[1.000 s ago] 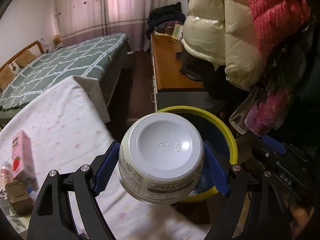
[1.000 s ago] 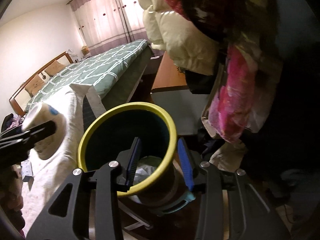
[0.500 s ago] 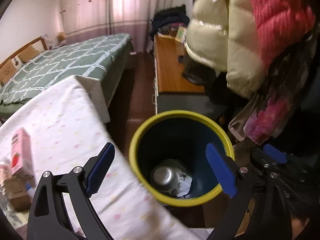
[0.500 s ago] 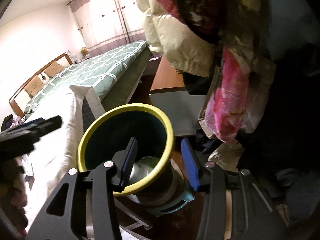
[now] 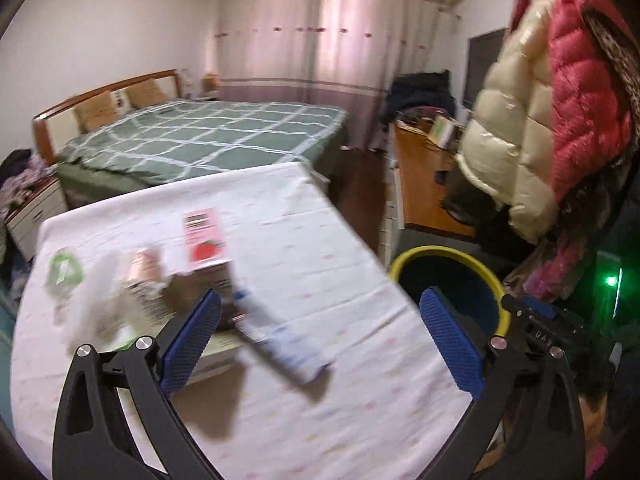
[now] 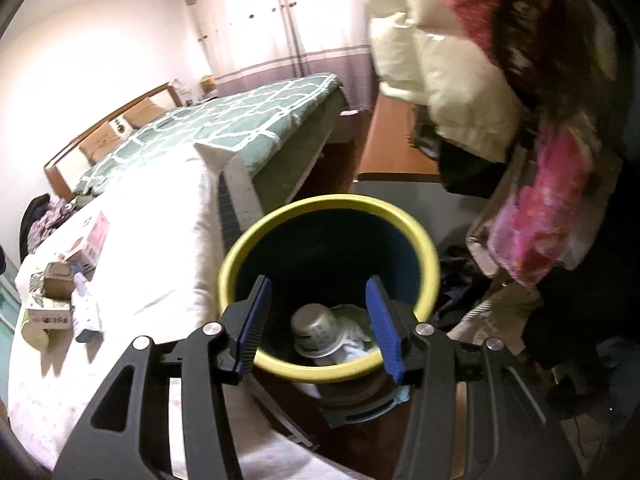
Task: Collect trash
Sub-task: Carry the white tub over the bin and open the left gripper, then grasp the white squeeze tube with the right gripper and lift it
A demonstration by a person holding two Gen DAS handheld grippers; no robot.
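The yellow-rimmed dark bin (image 6: 332, 208) stands beside the white-clothed table (image 5: 340, 420). A white cup (image 6: 316, 328) lies upside down inside it on crumpled paper. My right gripper (image 6: 318, 280) hangs over the bin's mouth, its jaws opening and the pads off the rim. My left gripper (image 5: 322, 294) is over the table, jaws opening wide with nothing between them. Ahead of it lie a blue-and-white pack (image 5: 280, 336), a pink carton (image 5: 202, 240), a brown box (image 5: 200, 288) and a green-and-white wrapper (image 5: 64, 272), all blurred. The bin (image 5: 444, 252) shows at the right of the left wrist view.
A bed with a green checked cover (image 5: 200, 140) stands behind the table. A wooden desk (image 5: 420, 184) runs along the right, with cream and red padded jackets (image 5: 540, 120) hanging close above the bin. Dark floor (image 5: 360, 184) lies between bed and desk.
The left gripper let the white cup go into the bin, then swung left over the table with its jaws wider. The right gripper's jaws spread off the bin's rim.
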